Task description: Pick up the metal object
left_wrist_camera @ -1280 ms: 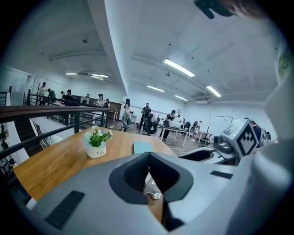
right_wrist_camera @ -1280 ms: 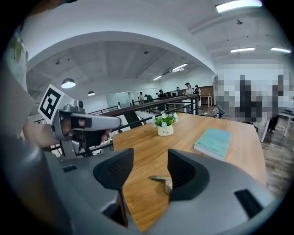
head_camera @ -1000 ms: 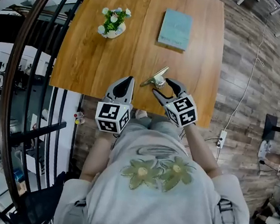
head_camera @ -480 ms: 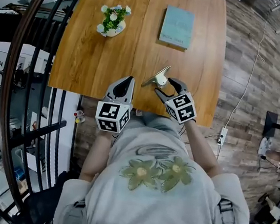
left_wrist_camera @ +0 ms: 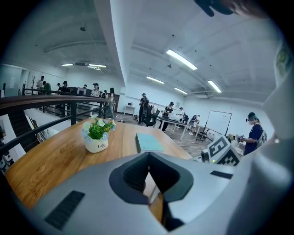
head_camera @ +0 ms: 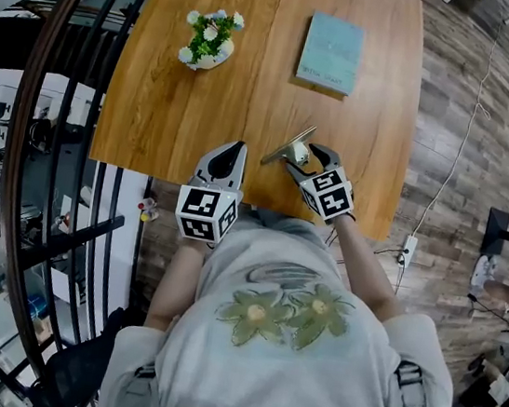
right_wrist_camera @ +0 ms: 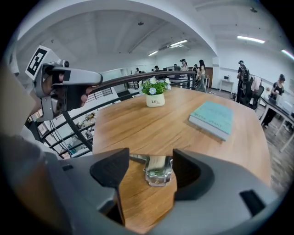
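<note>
A small shiny metal object point(head_camera: 289, 144), a flat bracket with a thin arm, lies on the wooden table point(head_camera: 201, 115) near its front edge. My right gripper point(head_camera: 302, 156) points down over it, and its jaws have just been opening further. In the right gripper view the metal object point(right_wrist_camera: 157, 173) sits on the wood between the open jaws of the right gripper point(right_wrist_camera: 148, 161), closer to the right one. To the left, my left gripper point(head_camera: 234, 151) hovers over the table edge, holding nothing. The left gripper point(left_wrist_camera: 148, 156) has its tips together.
A white pot of flowers point(head_camera: 204, 45) stands at the table's far left and a pale blue book point(head_camera: 330, 52) lies at the far right. A dark railing point(head_camera: 77, 126) runs along the left. Plank floor with a cable point(head_camera: 454, 151) lies to the right.
My right gripper has sunk toward the table and closed in round the metal object, jaws a little wider. The left gripper has dropped slightly. The metal object lies as before.
</note>
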